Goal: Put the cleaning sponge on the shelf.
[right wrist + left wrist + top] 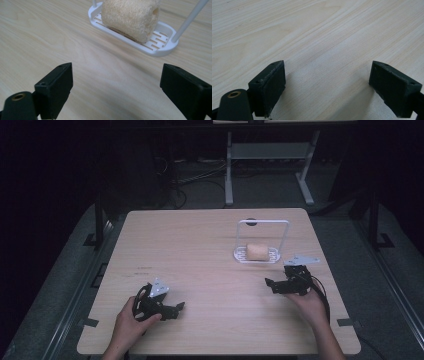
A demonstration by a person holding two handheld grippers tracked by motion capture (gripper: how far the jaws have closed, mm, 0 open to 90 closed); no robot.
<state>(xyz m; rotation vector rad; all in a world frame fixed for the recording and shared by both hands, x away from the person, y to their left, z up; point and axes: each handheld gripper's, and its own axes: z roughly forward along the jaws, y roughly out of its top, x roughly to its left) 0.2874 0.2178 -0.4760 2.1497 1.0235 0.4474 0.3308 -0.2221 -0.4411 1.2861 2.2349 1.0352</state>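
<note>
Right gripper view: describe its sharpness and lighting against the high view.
Right gripper view: bright, even light; the sponge and white rack are sharp, the right tool slightly soft. High view: the table is lit, the surroundings are dark, and the detail is coarser.

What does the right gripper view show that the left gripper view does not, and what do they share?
Right gripper view: a beige loofah sponge lying on a white slotted holder with a thin white frame, just beyond the right gripper. Left gripper view: bare wood grain ahead of the left gripper, nothing else. Shared: the light wooden table and a pair of black jaws standing wide apart with nothing between them.
</note>
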